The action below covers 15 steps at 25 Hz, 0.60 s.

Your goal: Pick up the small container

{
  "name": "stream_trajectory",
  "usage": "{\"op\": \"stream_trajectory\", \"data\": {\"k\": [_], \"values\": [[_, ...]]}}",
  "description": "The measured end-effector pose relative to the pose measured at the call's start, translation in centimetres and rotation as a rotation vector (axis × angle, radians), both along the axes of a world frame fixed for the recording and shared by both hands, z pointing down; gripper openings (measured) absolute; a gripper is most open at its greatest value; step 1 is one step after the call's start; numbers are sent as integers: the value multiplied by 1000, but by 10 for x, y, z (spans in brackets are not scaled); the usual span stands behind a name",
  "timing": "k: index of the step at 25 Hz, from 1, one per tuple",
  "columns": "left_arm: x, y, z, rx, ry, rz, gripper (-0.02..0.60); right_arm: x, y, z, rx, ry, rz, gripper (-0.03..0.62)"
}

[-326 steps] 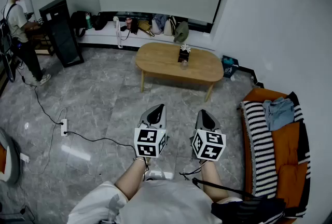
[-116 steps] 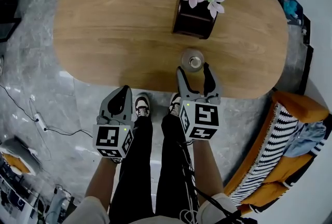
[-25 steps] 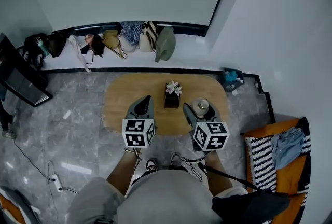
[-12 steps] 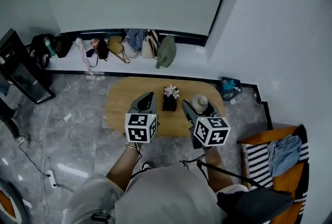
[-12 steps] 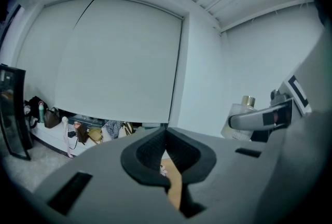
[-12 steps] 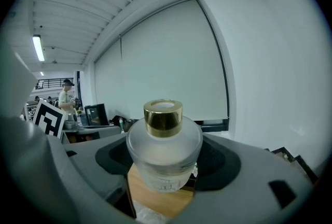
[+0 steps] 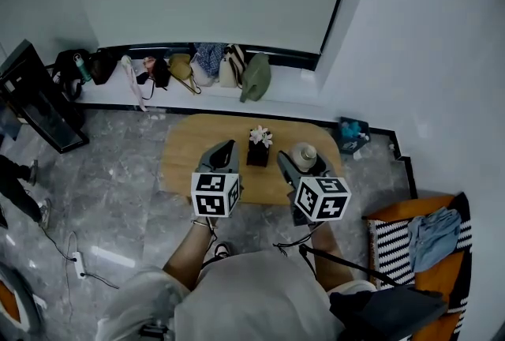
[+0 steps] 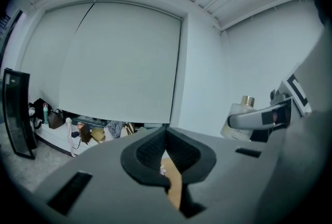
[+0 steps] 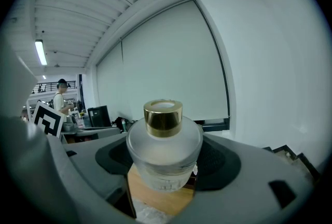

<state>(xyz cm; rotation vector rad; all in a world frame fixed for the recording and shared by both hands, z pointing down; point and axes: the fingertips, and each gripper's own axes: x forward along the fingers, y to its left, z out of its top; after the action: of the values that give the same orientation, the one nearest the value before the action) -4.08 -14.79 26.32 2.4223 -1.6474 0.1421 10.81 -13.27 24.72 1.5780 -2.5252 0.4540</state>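
Right gripper (image 7: 303, 161): jaws clamped on container (image 9: 164, 151), one pad each side of frosted body. Container upright, long axis vertical, gold cap (image 9: 163, 116) on top, above jaw line. Grip sits mid-body, base pokes below pads.

Left gripper (image 7: 224, 147): jaws pressed together, nothing between. Sits left of container, apart from it, so right one is holder.

Table (image 7: 189, 159) and flower box (image 7: 257, 151) far beneath both grippers. Container clear of table; pick-up looks done.
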Motion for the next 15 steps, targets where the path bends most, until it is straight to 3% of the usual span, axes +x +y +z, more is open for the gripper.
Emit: {"op": "stream_trajectory", "data": {"k": [15], "values": [[2, 1, -1, 6, -4, 6, 8, 3, -1, -1, 24, 47, 14, 334]]}}
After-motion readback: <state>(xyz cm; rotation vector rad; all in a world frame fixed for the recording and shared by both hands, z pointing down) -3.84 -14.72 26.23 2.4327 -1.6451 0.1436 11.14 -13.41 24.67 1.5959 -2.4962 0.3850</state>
